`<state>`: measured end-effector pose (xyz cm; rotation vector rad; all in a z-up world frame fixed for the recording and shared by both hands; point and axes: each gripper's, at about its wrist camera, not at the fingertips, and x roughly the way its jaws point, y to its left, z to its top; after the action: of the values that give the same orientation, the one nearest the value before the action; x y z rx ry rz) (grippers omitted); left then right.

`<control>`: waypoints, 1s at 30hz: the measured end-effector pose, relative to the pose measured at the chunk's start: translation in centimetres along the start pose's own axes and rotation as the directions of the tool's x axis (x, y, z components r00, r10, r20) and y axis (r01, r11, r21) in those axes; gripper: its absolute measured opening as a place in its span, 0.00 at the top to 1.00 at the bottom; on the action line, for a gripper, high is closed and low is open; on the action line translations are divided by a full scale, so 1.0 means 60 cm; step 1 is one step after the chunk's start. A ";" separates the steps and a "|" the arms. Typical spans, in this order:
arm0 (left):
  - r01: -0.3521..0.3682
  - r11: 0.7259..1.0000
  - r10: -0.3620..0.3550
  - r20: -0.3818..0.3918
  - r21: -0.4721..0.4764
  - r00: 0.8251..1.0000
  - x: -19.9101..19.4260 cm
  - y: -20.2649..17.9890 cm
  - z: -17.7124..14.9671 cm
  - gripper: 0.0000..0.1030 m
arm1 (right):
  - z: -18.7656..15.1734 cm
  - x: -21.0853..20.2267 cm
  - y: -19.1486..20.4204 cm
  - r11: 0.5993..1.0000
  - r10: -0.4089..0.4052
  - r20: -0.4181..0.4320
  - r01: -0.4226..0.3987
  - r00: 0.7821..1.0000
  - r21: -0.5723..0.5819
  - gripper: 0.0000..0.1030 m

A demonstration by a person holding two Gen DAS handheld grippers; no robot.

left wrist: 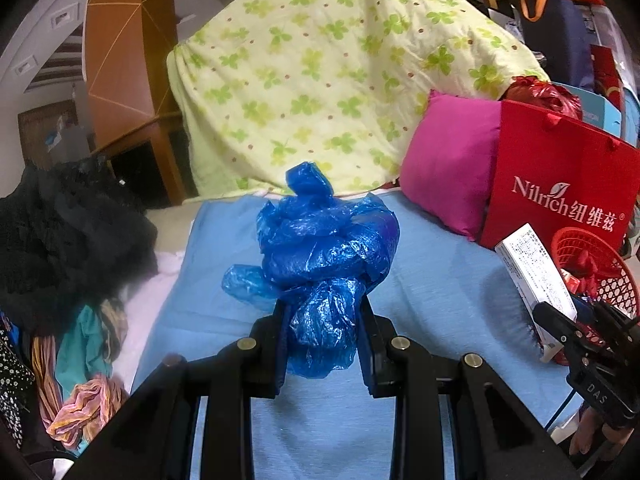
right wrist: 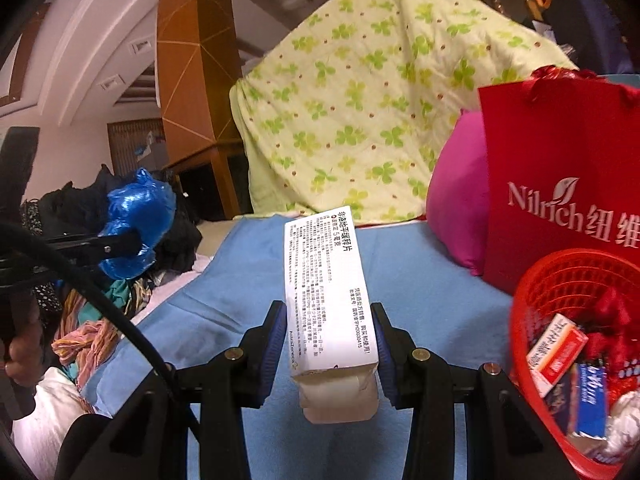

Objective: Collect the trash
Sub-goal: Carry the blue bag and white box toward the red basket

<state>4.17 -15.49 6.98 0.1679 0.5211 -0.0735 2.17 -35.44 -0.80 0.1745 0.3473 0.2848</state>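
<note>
My own fingers [left wrist: 280, 344] cover the lower part of the blue plastic bag [left wrist: 324, 248], so how far in it sits I cannot tell. The red basket [right wrist: 532, 292] runs off the right edge, and its contents are a jumble, possibly small packets. The red paper bag [right wrist: 560, 160] is cut off too. Fine print on the white box [right wrist: 324, 280] is too small to read.

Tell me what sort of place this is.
Probably a cluttered bedroom: a blue sheet spread like bedding, a clover-print quilt piled behind it, a pink pillow, and clothes heaped alongside.
</note>
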 end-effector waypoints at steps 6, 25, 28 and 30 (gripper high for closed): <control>0.019 0.999 -0.019 0.011 0.026 1.000 -0.010 -0.038 0.002 0.70 | 0.000 -0.038 -0.011 1.000 -0.007 0.046 0.007 0.999 -0.006 0.57; 0.087 0.991 -0.088 0.009 0.103 0.996 -0.010 -0.153 0.012 0.70 | -0.002 -0.110 -0.076 0.998 -0.066 0.132 0.062 0.989 0.033 0.57; 0.092 0.990 -0.093 0.007 0.111 0.996 -0.009 -0.161 0.014 0.70 | 0.000 -0.112 -0.080 0.997 -0.070 0.138 0.066 0.988 0.036 0.57; 0.093 0.989 -0.095 0.010 0.119 0.995 -0.010 -0.166 0.014 0.70 | 0.003 -0.116 -0.087 0.997 -0.074 0.149 0.068 0.986 0.047 0.57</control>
<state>2.93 -25.41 6.61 0.2588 0.5091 -0.1976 -2.79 -42.52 0.41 0.2229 0.2088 0.1925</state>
